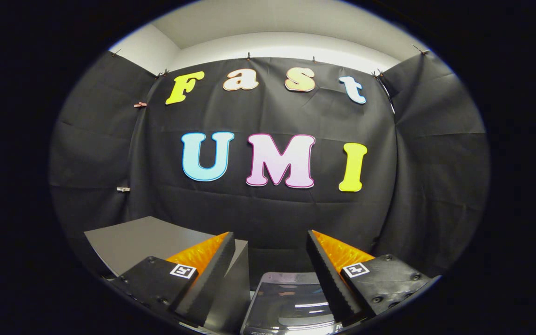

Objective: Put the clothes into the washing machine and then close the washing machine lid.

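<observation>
The hand-held gripper (270, 260) is released, its two black ribbed fingers with orange backs spread wide and grasping nothing. Between and just below the fingers lies the washing machine's glossy dark lid with a pale grey rim (291, 302). Beside the left finger stands a matte grey box-shaped block (147, 239), partly behind it.

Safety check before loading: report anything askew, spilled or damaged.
Nothing stands out. The gripper is open and holds nothing, above the washing machine's glossy lid; a grey box sits squarely beside it.
</observation>
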`<state>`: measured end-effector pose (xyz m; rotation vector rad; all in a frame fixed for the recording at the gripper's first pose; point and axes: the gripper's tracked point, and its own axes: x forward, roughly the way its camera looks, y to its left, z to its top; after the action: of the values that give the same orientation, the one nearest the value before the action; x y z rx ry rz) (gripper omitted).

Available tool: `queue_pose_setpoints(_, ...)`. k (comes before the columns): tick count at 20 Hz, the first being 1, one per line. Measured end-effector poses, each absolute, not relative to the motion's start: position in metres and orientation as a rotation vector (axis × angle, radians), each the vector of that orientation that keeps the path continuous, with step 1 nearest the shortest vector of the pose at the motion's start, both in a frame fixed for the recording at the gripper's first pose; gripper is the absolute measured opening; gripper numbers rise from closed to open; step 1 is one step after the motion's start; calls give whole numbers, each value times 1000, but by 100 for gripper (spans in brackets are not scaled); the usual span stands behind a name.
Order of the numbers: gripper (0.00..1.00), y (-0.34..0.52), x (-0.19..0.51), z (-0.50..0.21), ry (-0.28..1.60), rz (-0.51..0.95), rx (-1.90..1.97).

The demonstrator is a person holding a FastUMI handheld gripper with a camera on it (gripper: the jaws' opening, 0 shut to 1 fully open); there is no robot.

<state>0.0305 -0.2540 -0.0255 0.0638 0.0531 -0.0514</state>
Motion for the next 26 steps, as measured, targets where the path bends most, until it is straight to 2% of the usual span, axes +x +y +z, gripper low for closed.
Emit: queue_pose_setpoints(26,98,-259,33,-17,49,-33,34)
